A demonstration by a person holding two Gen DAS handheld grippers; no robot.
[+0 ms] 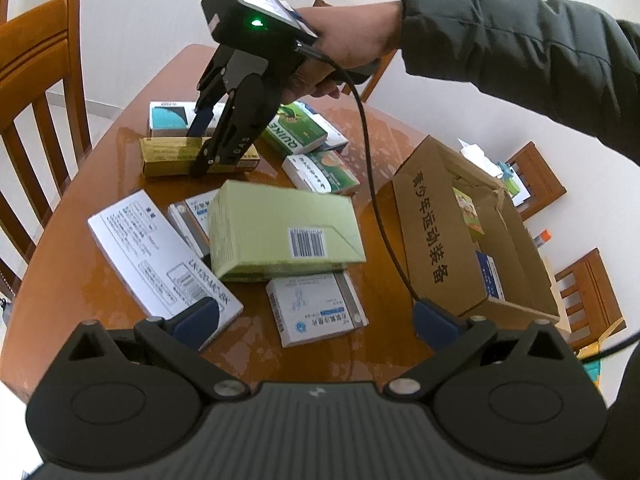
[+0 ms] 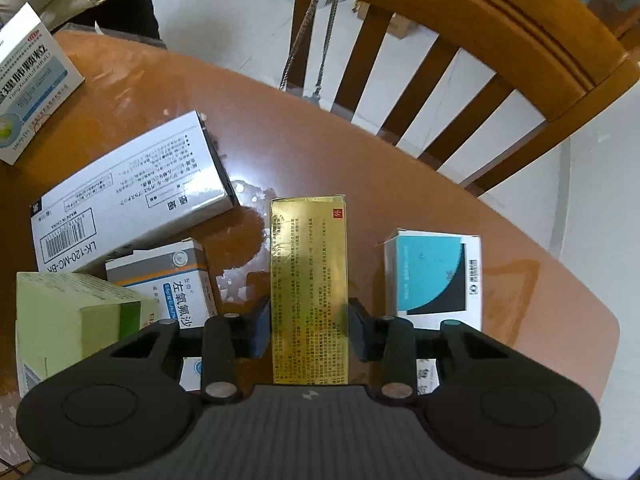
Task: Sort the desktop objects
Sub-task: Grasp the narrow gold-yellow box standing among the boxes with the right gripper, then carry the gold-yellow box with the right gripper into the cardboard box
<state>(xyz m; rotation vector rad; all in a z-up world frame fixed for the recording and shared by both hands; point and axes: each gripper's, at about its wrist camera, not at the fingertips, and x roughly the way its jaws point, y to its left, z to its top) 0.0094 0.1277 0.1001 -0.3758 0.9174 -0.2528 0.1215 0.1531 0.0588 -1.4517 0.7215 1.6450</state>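
A long gold box lies flat on the brown table, and my right gripper points down over it with a pad against each long side, shut on it. In the left wrist view the same gold box sits at the far side of the table with the right gripper straddling it, held by a hand in a dark sleeve. My left gripper hovers open above a small white medicine box, nothing between its fingers.
An open cardboard box stands on the right with items inside. A pale green box, a long white box, a teal-and-black box and green cartons lie scattered. Wooden chairs ring the table.
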